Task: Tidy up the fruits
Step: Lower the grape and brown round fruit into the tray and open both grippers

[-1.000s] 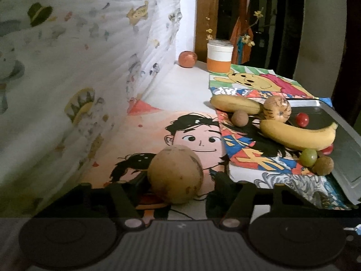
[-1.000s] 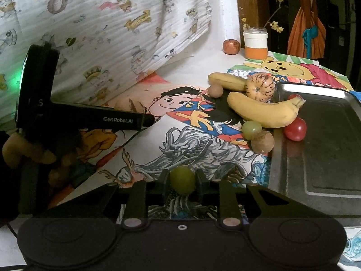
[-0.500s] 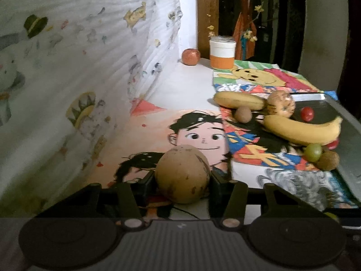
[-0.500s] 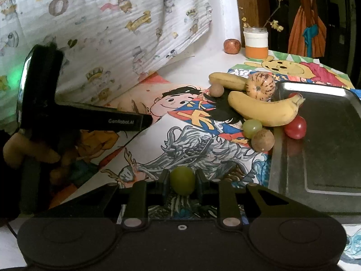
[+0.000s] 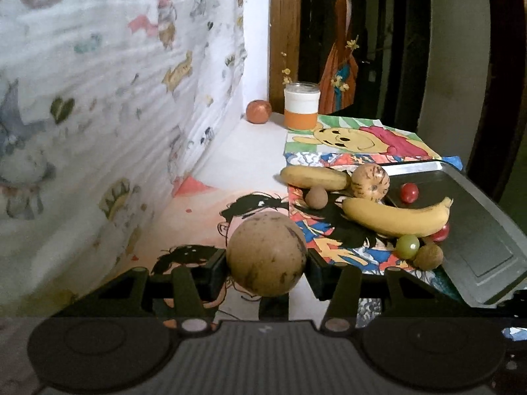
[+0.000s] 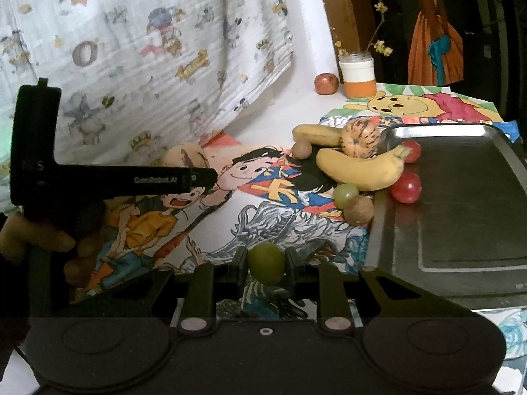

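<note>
My left gripper (image 5: 266,263) tilts downward, jaws clamped on a round tan-brown fruit (image 5: 266,253); my right gripper (image 6: 266,263), likewise tilted, pinches a small green grape (image 6: 266,262).

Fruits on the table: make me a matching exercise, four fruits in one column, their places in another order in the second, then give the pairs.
Things:
1. large tan round fruit
2. green grape
3. small red fruit
4. reddish apple

Places:
A. beside the white and orange jar
B. between the jaws of the right gripper
C. on the metal tray
D. between the jaws of the left gripper

Pairs: 1-D, 2-B, 3-C, 4-A
</note>
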